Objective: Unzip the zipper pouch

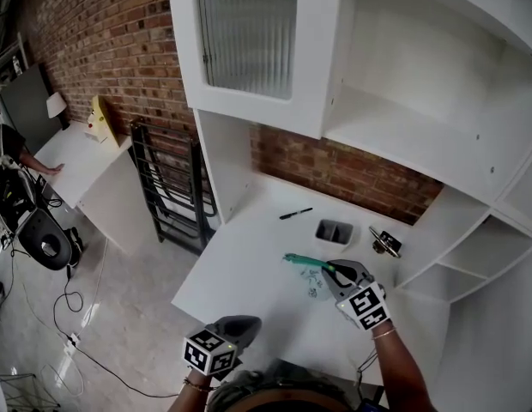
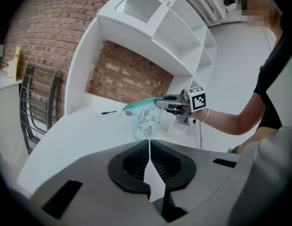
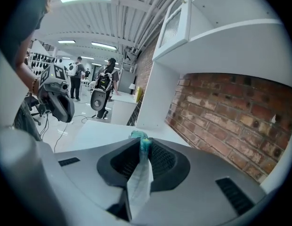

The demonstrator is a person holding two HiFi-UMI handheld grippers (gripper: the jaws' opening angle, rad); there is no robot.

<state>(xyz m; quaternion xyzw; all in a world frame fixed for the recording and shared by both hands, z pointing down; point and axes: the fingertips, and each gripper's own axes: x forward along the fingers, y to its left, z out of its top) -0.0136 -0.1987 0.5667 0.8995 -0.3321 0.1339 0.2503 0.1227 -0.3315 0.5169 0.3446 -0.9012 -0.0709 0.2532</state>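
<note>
right gripper (image 1: 333,270) is clamped on the teal zipper edge of the zipper pouch (image 1: 312,281), holding it up above the white desk (image 1: 240,273), so the clear printed body hangs from one end. left gripper (image 1: 246,324) is low, near the person's body and well apart from the pouch, its jaws pressed together with nothing between them.

the likely trouble is the single thin grip. the pouch dangles and can swing, so the left gripper may miss the zip or pinch only the soft film. a pull on fabric instead of the slider would drag the pouch out of the right jaws or just stretch it, and the zip would not run. a drop would land it near the grey organiser (image 1: 335,230).

no view shows the slider, so whether the right jaws hold the pull tab or only the zipper tape cannot be told. whether the zip is shut, part open, or what the pouch contains is also unclear. a small metal object (image 1: 385,243) beside the organiser is too small to name.
</note>
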